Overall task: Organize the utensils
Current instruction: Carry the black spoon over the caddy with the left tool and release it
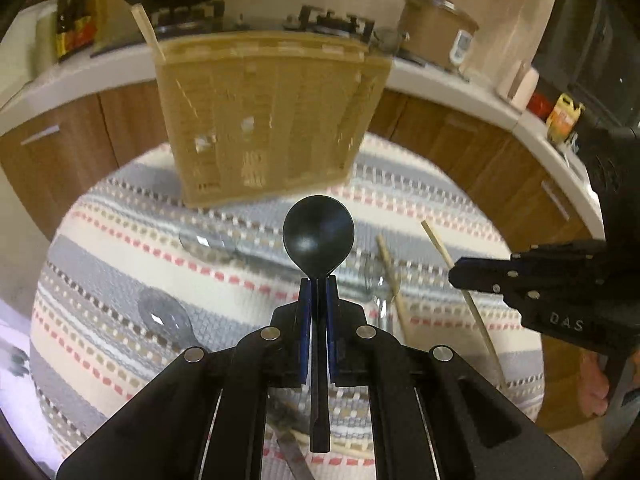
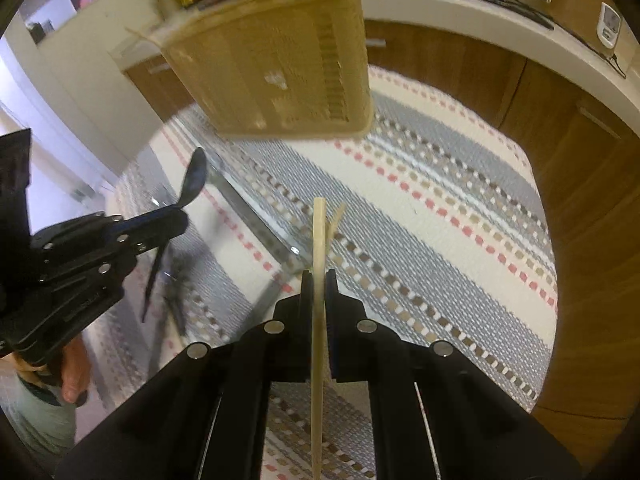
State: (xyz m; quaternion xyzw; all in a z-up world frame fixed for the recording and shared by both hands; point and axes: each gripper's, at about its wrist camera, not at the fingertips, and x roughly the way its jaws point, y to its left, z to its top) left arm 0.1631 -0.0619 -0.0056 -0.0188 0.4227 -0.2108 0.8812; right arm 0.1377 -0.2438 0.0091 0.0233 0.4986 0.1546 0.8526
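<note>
Both grippers tilt steeply down over the striped cloth [image 2: 460,184] on the desk. The left gripper [image 1: 319,280] has its jaws clamped on the black spoon [image 1: 318,236] — bowl forward, toward the tan utensil basket [image 1: 264,120]. The right gripper [image 2: 319,276] has its jaws pinched on a wooden chopstick [image 2: 319,232], clear of the cloth.

Curved white countertop [image 1: 440,76], wooden cabinets [image 2: 460,64], striped tablecloth [image 2: 440,200]

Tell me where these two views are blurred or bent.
Left wrist view: fisheye curves the counter edge; basket smeared, black spoon in the left hand-held gripper sharp. Right wrist view: basket blurred; chopstick sharp.
</note>
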